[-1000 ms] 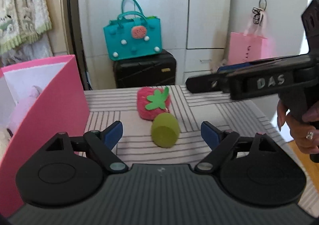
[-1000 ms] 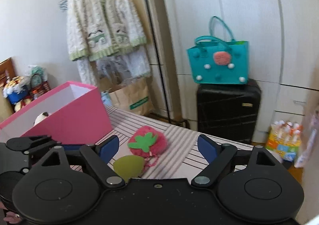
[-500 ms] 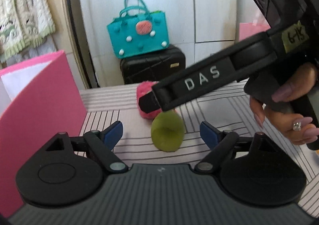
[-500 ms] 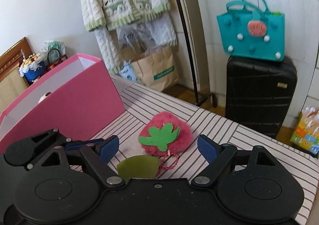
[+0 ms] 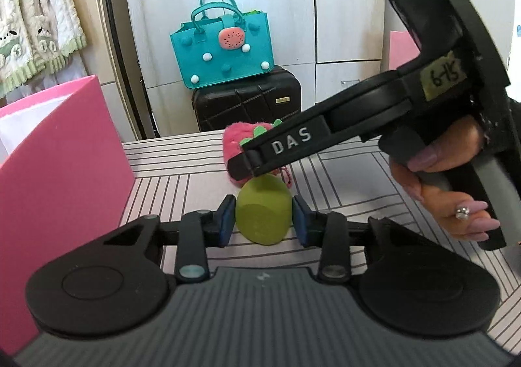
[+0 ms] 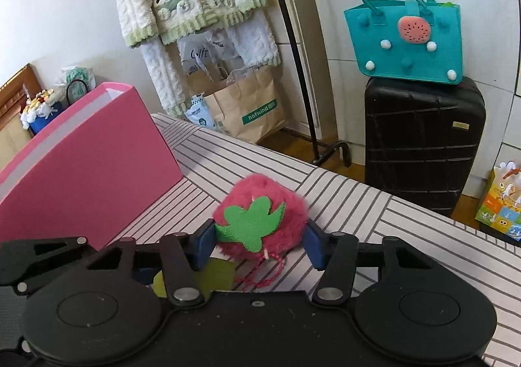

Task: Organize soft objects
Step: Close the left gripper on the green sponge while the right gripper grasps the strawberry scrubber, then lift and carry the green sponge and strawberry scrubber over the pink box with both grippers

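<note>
Closing on two toys at once: both sets of jaws have just been closing, each around its own soft thing, where a second ago they stood wide and short of the toys.
Left gripper (image 5: 263,219): narrowed far down; its blue pads sit at either flank of the green sponge (image 5: 263,215), touching or all but touching (no dent in the foam shows yet), so I read it as grasping the sponge, only just.
Green sponge: egg-shaped, lying on its side on the striped tablecloth (image 5: 182,186), flat end toward the left wrist camera, squarely between the left fingers.
Right gripper (image 6: 259,241): half closed; its pads press into the fur of the plush strawberry (image 6: 260,220) on both sides, so it is grasping the plush.
Plush strawberry: pink and furry with a green felt leaf, resting on the cloth just beyond the sponge; its cord trails toward the right wrist camera.
Crossing: the right tool reaches over the sponge from the left gripper's right side, its finger tip just above the foam, held by a hand (image 5: 446,191).
Meaning for the task: my judgement is that both grasps are set and neither toy is lifted yet.
Pink box (image 6: 88,165): open-topped, standing to the left of both grippers and close by, the likely place for the toys.
</note>
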### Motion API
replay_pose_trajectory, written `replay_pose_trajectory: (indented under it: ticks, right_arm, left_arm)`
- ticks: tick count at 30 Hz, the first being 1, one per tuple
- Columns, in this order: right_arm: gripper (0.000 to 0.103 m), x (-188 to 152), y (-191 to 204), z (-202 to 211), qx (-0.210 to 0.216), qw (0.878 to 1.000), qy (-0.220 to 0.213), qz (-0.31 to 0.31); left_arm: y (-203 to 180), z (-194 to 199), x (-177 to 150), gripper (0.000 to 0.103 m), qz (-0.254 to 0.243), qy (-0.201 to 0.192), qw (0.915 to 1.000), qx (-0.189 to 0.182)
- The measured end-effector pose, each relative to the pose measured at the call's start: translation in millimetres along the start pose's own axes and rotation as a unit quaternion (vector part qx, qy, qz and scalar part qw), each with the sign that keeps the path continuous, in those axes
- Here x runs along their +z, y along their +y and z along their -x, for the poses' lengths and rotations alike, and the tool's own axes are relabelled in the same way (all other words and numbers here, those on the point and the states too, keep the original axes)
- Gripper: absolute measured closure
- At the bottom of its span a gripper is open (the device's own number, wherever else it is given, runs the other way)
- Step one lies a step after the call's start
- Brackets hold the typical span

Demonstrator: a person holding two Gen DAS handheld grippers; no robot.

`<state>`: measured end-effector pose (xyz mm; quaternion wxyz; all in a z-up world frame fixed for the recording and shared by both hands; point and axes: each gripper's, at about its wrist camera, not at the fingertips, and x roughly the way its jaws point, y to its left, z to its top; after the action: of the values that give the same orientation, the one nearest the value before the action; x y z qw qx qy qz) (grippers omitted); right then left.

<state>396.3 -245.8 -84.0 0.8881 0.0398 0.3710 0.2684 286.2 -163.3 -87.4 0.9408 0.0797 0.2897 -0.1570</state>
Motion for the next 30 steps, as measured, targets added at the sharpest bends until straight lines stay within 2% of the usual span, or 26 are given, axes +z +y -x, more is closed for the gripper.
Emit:
replay_pose_trajectory:
  ticks: [7,16,23,30]
  right_arm:
    - [0.047,-5,3,21,-0.006,1.000,-0.013,-0.017]
    - [0.047,-22,4,61,-0.031,0.997,-0.012,-0.073]
    - [0.047,-36,25,93,-0.058,0.995,-0.021,-0.077]
    - [0.046,-46,49,123,-0.080,0.994,-0.029,-0.069]
  left_arm:
    - [1,7,3,0.068,0.012,0.002,0.9997,-0.023]
    - [-7,34,5,0.068,0.027,0.009,0.9962,-0.082]
    - [-7,59,6,0.069,0.035,0.023,0.9927,-0.113]
    - [-7,86,0,0.069,0.029,0.018,0.9907,-0.132]
